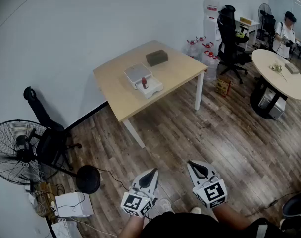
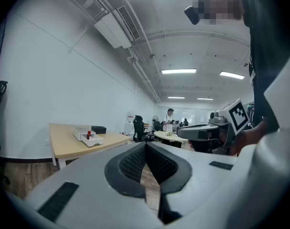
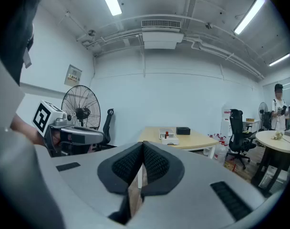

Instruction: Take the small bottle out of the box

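1. The right gripper (image 3: 142, 149) fills the foreground. Its dark ribbed pads are pressed flat together, with nothing caught between them.
2. Straight past the tips stands a light wooden table (image 3: 198, 141), set against the pale wall.
3. On that table sits a white box (image 3: 170, 140), and a small bottle (image 3: 167, 134) with red on it stands upright inside.
4. Near the box, to its right, lies a dark block (image 3: 183, 130) – apart from it.
5. On the left is the left gripper (image 3: 101, 137). Behind it are a standing fan (image 3: 81, 109) and a black chair (image 3: 107, 123) by the wall.
6. On the right is a black office chair (image 3: 237, 128), then a round table (image 3: 278, 144). A person (image 3: 280, 104) stands at the far edge.
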